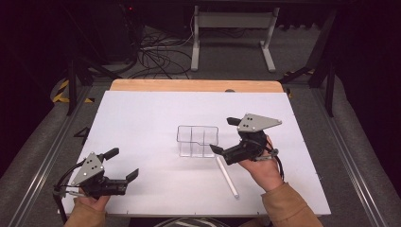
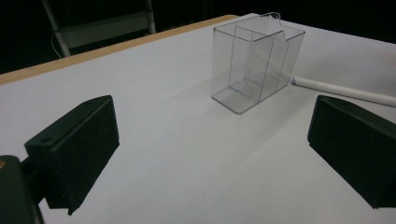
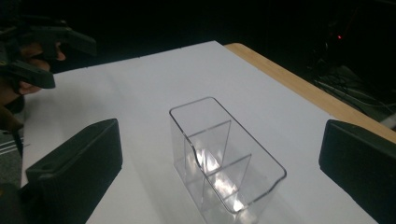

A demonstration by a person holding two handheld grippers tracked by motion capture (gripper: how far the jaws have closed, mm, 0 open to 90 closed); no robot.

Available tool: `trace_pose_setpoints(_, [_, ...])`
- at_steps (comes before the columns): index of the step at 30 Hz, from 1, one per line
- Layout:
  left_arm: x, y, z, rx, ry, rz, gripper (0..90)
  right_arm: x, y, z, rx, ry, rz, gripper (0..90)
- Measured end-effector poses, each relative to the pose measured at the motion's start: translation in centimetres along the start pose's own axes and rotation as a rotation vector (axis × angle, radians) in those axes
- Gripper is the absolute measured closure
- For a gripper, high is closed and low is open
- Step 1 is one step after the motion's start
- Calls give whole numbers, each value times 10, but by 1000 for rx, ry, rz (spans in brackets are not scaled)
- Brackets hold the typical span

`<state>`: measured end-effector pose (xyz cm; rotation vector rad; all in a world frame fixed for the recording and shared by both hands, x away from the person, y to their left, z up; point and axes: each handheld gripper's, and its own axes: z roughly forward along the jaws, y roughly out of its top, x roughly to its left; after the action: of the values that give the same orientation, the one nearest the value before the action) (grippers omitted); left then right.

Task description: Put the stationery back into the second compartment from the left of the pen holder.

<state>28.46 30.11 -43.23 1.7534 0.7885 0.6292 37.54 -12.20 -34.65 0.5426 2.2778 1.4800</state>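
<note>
Clear organizer point(image 1: 197, 140): a transparent plastic box with inner dividers, standing upright near the middle of the white table point(image 1: 142, 123); in the right gripper view point(image 3: 224, 163) its open top faces up.
White tube point(image 1: 227, 176): lies flat on the table just right of and nearer the person than the organizer, one end close to the box's base; in the left gripper view point(image 2: 343, 90) it runs off behind the box.
Right gripper point(image 1: 221, 135): held in the person's right hand point(image 1: 260, 168), just right of the organizer; jaws spread wide and holding nothing, with the box between and ahead of them.
Left gripper point(image 1: 122, 163): held in the left hand point(image 1: 90, 203) near the table's front-left corner, well apart from the organizer; jaws wide open and empty.
Table edge: a wooden strip point(image 1: 196, 85) shows along the far side.
Beyond the table: a white frame point(image 1: 231, 33) and cables point(image 1: 156, 54) on the floor.
</note>
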Motion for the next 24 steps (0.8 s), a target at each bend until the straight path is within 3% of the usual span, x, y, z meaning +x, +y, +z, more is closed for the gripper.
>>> trace_pose_setpoints(3, [0, 0, 0, -1, -1, 0, 29, 1, -4, -3, 38, -16, 25, 0])
trace_pose_setpoints(10, [0, 0, 0, -2, 0, 1, 29, 9, -15, -7, 86, -75, 21, 3])
trace_pose_setpoints(19, [0, 0, 0, 2, -3, 0, 29, 13, -30, -8, 137, -92, 78, 0])
trace_pose_setpoints(24, [1, 0, -1, -2, -2, 7, 29, 16, -36, -5, 169, -82, 82, 2])
